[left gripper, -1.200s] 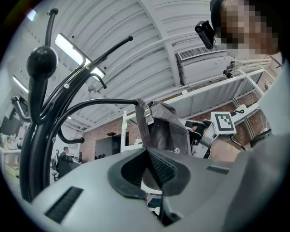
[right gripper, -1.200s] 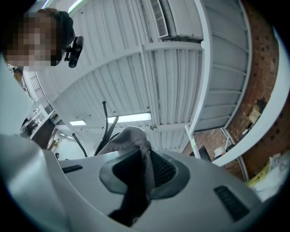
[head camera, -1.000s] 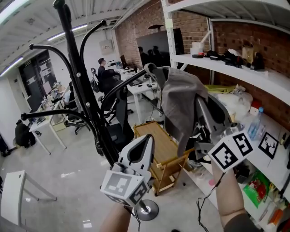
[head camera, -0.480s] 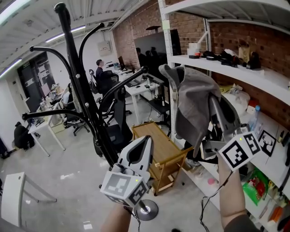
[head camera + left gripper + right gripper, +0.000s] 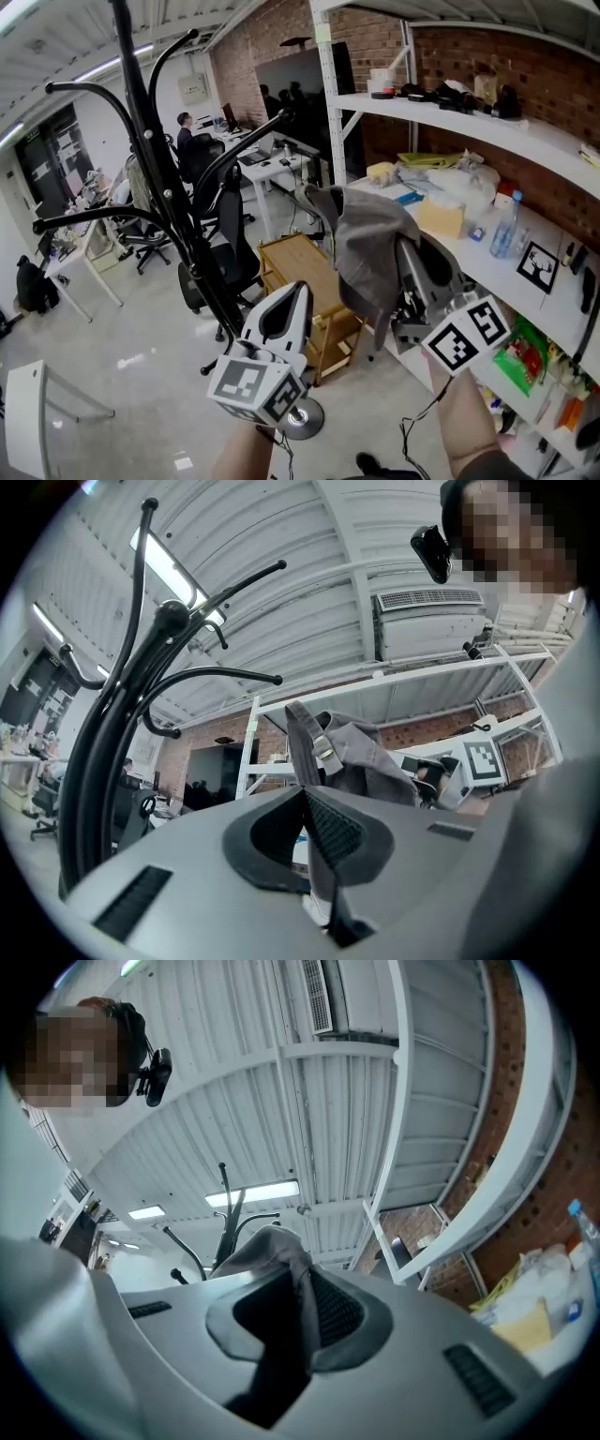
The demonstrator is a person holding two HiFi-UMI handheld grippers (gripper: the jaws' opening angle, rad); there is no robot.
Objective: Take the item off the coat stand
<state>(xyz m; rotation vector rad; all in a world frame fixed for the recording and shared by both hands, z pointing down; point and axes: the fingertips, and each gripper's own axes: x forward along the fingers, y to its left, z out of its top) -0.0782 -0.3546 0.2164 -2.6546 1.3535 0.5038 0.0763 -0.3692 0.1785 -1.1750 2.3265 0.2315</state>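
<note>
A glossy grey floor (image 5: 122,375) runs back to white worktops (image 5: 267,157) where people sit on office chairs, and a brick wall (image 5: 553,56) closes the right side behind white metal shelving (image 5: 469,122). The black coat stand (image 5: 159,178) rises at the left of the head view, its curved arms spreading outward and its round base on the floor. The right hand-held gripper (image 5: 302,1288) points upward with its jaws clamped on a fold of the grey fabric item (image 5: 361,239), which drapes over the jaws and hangs down beside them. It looks like a garment or bag, though it is too crumpled to tell which; the left gripper view shows a strap with a metal buckle (image 5: 323,747) on it. The item is in the air to the right of the coat stand, apart from the nearest arm, in front of the shelving. The left hand-held gripper (image 5: 306,794) sits lower and to the left, near the stand's pole, its jaws together with nothing between the pads. Below the item stands a wooden trolley (image 5: 295,267) with a railed top tray. The lower shelf carries a clear water bottle (image 5: 504,225), a pale yellow block (image 5: 441,217) and bundles of plastic, while dark objects (image 5: 450,94) line the upper shelf.
</note>
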